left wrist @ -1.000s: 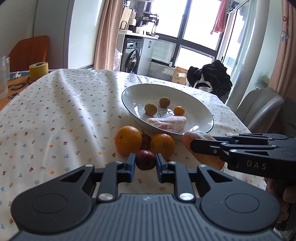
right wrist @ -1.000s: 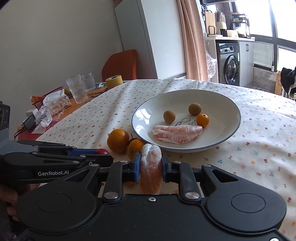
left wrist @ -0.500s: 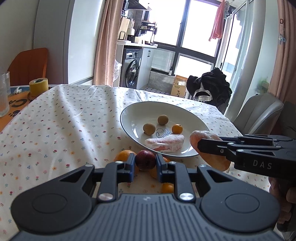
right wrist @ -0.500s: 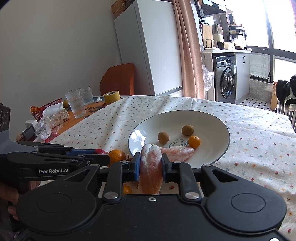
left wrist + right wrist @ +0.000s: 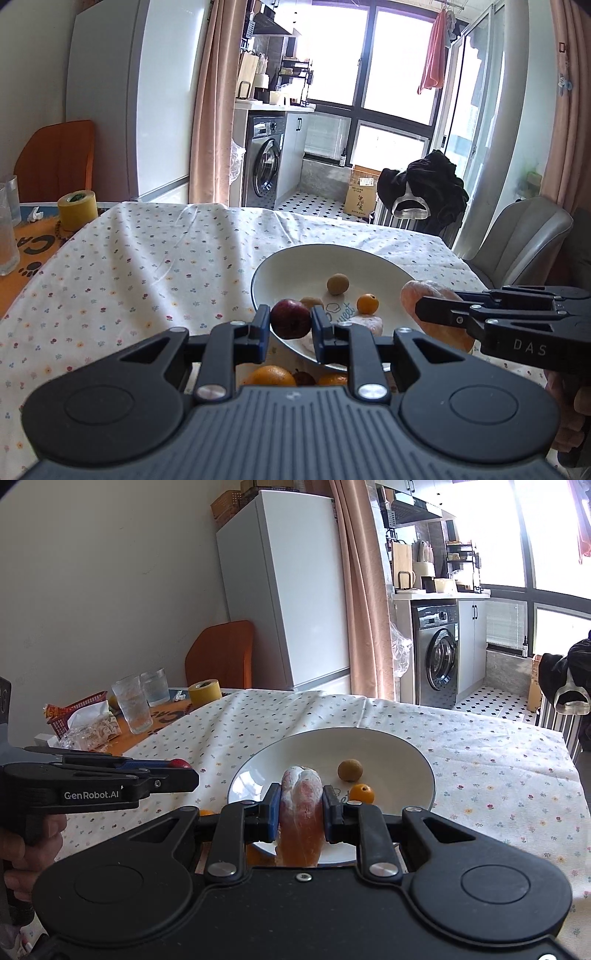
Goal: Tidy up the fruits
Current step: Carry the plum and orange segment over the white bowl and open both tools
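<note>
Left gripper [image 5: 290, 324] grips plum [image 5: 290, 318] above floral tablecloth [image 5: 147, 266].

You could read "DAS" in pale letters on the side of the right gripper [image 5: 436, 314], where it reached in beside the plate [image 5: 295, 258]. On the side of the left gripper [image 5: 184, 771], left of the plate [image 5: 406, 753], the print read "GenRobot.AI". Inside the plate, under the fruit, there was a small drawing with script ending in "uet"; the rest was hidden. Far left of the plate, the orange mat [image 5: 35, 247] showed large letters "CA", cut off by the cloth. The box [image 5: 360, 195] on the floor beyond the plate carried dark characters, too small for you to read.
</note>
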`<action>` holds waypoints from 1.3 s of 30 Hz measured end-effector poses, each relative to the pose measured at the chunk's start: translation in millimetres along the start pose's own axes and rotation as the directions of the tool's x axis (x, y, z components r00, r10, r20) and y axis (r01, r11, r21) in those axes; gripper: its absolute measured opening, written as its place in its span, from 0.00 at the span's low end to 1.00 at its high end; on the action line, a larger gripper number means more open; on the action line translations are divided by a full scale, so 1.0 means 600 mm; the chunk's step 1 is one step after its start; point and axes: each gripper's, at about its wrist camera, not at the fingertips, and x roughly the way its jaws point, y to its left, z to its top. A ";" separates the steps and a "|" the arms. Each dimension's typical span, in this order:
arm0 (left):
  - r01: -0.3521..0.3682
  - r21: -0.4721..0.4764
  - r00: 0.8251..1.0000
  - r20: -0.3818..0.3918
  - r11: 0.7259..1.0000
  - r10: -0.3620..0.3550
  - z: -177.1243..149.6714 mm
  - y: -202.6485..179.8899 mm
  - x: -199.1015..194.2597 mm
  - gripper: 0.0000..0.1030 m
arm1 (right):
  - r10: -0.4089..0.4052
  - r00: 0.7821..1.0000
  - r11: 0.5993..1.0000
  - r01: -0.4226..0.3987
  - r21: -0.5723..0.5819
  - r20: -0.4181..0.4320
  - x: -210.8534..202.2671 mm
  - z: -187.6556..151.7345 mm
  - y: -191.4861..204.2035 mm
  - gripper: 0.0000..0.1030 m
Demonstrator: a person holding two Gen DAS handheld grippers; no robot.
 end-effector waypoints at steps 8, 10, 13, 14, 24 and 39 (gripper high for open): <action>0.005 0.004 1.000 -0.016 1.000 -0.005 0.026 0.007 0.036 0.21 | -0.012 1.000 1.000 0.012 -0.003 -0.005 0.028 0.016 -0.014 0.20; 0.008 0.008 1.000 -0.022 1.000 -0.008 0.030 0.006 0.046 0.21 | -0.014 1.000 1.000 0.014 -0.008 -0.009 0.037 0.021 -0.017 0.20; 0.012 0.012 0.999 -0.034 1.000 -0.011 0.035 0.005 0.063 0.21 | -0.017 1.000 1.000 0.017 -0.012 -0.015 0.046 0.027 -0.022 0.20; 0.013 0.013 0.999 -0.038 1.000 -0.013 0.036 0.004 0.069 0.21 | -0.018 1.000 1.000 0.018 -0.012 -0.018 0.050 0.029 -0.023 0.20; 0.035 0.017 0.997 -0.064 0.999 -0.034 0.065 0.003 0.121 0.22 | -0.017 0.999 1.000 0.017 -0.019 -0.029 0.086 0.055 -0.027 0.20; -0.045 -0.035 0.998 -0.048 0.998 0.043 0.085 0.033 0.103 0.41 | 0.008 0.999 0.999 -0.011 -0.048 -0.053 0.138 0.083 -0.014 0.20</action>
